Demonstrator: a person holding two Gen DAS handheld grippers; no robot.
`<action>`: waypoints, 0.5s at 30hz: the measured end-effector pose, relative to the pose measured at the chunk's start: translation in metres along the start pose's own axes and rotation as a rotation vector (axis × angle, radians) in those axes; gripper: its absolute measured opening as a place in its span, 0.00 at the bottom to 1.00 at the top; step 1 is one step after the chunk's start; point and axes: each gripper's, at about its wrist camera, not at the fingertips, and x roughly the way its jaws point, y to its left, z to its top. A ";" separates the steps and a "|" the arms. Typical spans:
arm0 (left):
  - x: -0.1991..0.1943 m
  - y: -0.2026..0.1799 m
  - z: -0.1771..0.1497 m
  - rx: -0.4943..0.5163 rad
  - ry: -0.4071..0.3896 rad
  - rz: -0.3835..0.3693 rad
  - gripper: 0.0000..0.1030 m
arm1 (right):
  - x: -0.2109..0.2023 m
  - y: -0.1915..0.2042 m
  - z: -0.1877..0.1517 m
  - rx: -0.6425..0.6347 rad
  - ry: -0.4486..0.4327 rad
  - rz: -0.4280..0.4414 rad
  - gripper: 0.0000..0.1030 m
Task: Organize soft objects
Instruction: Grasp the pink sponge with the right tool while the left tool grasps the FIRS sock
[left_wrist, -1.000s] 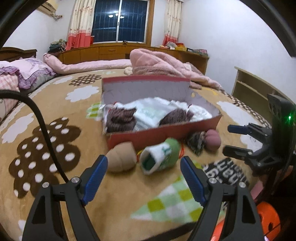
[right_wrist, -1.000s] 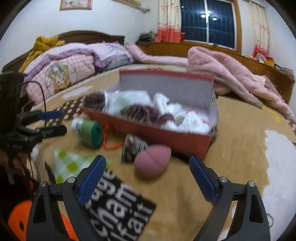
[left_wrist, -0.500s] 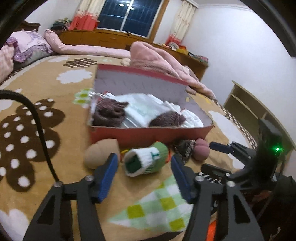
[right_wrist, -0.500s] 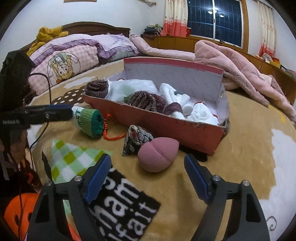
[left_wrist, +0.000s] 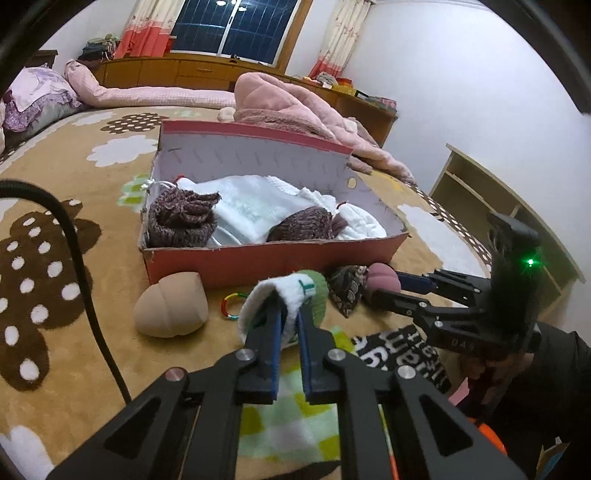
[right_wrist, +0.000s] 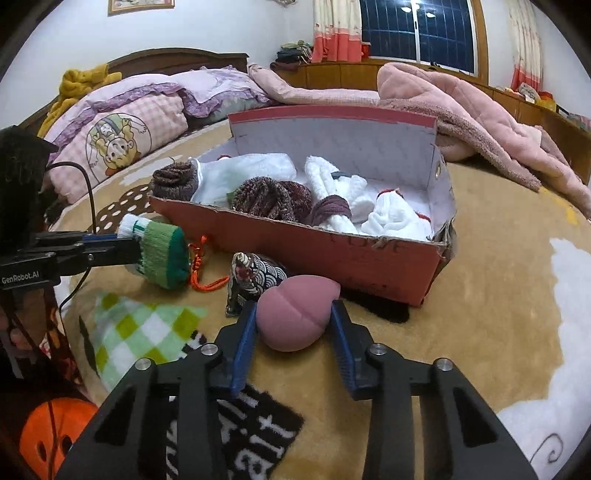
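Observation:
A red cardboard box (left_wrist: 258, 262) (right_wrist: 369, 258) sits on the bed, holding rolled brown and white socks. My left gripper (left_wrist: 288, 314) is shut on the white cuff of a green-and-white rolled sock (left_wrist: 295, 295) (right_wrist: 162, 254) in front of the box. My right gripper (right_wrist: 293, 321) has its jaws on both sides of a pink sponge (right_wrist: 295, 317) (left_wrist: 384, 280), touching it. A beige sponge (left_wrist: 171, 310) lies left of the sock. A dark patterned pouch (right_wrist: 251, 280) (left_wrist: 345, 288) lies between sock and pink sponge.
A coloured ring (left_wrist: 232, 304) and an orange tassel cord (right_wrist: 203, 273) lie by the sock. A pink blanket (right_wrist: 480, 122) is heaped behind the box. Pillows (right_wrist: 122, 136) sit at the far left. A wooden shelf (left_wrist: 491, 199) stands beside the bed.
My left gripper moved forward and closed on the sock's cuff. My right gripper advanced and narrowed around the pink sponge.

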 end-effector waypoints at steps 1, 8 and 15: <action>-0.004 0.000 0.000 0.000 -0.008 -0.001 0.08 | -0.002 0.001 0.000 -0.006 -0.005 -0.002 0.38; -0.029 -0.001 0.014 0.005 -0.099 -0.026 0.08 | -0.025 0.008 0.009 -0.039 -0.094 -0.033 0.38; -0.047 0.001 0.026 0.000 -0.170 -0.026 0.08 | -0.049 0.010 0.024 -0.067 -0.196 -0.055 0.38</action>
